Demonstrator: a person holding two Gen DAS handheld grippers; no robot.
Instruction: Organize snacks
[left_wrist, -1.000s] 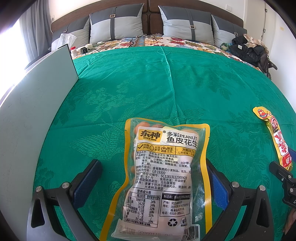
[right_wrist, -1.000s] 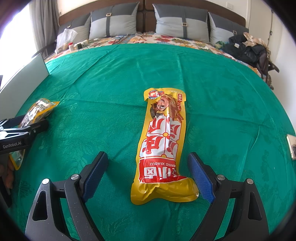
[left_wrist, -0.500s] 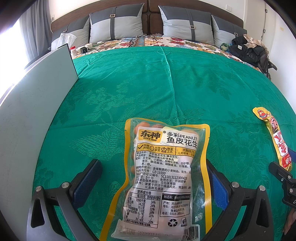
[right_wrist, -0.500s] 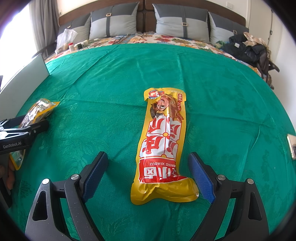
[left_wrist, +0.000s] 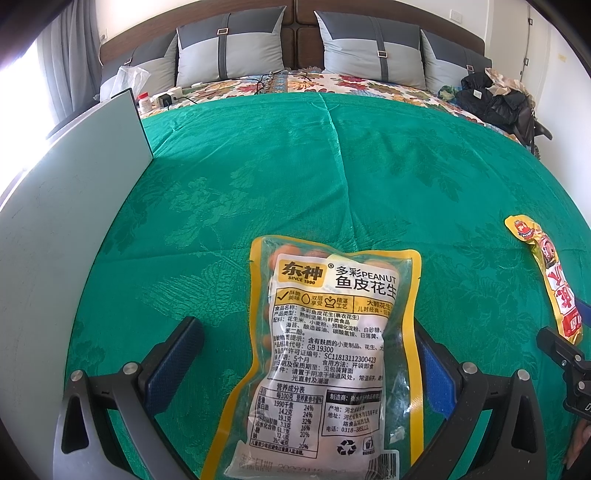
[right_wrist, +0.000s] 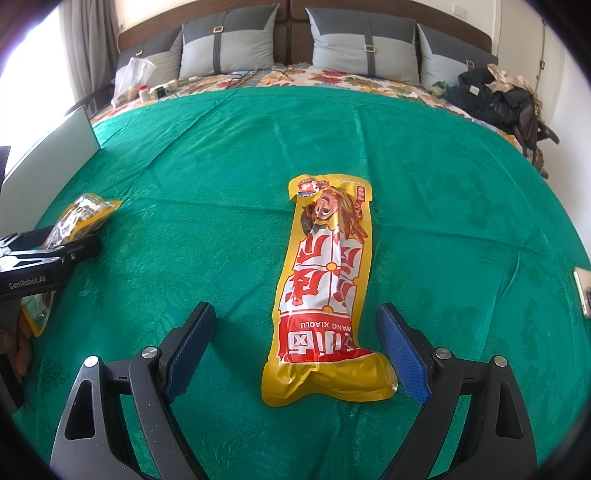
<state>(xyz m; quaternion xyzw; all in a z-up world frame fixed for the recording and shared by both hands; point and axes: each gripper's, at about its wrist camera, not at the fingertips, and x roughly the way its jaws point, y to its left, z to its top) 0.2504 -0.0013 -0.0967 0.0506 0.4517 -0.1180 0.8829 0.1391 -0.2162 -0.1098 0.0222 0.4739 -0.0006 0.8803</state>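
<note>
Nothing's budged in the last second — both my left gripper (left_wrist: 306, 365) and right gripper (right_wrist: 297, 350) still sit spread wide, straddling the clear yellow-edged peanut bag (left_wrist: 328, 354) and long yellow-red snack pouch (right_wrist: 325, 288) on the green bedspread (right_wrist: 221, 166) — no grab yet.

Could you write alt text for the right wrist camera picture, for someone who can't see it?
A long yellow-and-red snack packet lies flat on a green bedspread, between the open right gripper. The left gripper and a peanut bag sit far left.
</note>
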